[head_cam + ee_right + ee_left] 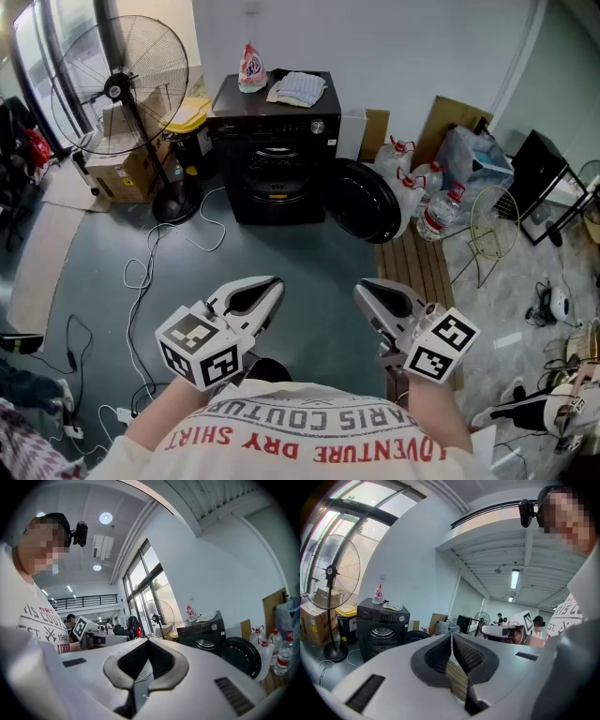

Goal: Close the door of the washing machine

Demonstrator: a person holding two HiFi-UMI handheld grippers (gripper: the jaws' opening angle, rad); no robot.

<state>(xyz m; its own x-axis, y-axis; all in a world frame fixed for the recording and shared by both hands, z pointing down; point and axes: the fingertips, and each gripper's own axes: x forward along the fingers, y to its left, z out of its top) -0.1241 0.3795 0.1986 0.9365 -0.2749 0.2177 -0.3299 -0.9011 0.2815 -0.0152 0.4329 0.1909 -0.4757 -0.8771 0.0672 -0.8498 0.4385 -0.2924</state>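
Note:
The black washing machine stands against the far wall, across the grey floor. Its round door hangs wide open on the machine's right side and the drum opening shows. Both grippers are held close to my chest, far short of the machine. My left gripper is shut with nothing between its jaws, and so is my right gripper. In the left gripper view the machine and the door lie beyond the shut left gripper. The right gripper view shows the machine and door past the shut right gripper.
A standing fan, a cardboard box and a yellow bin are left of the machine. Cables trail over the floor. Water bottles and a wooden pallet sit to the right of the door. A folded cloth lies on the machine.

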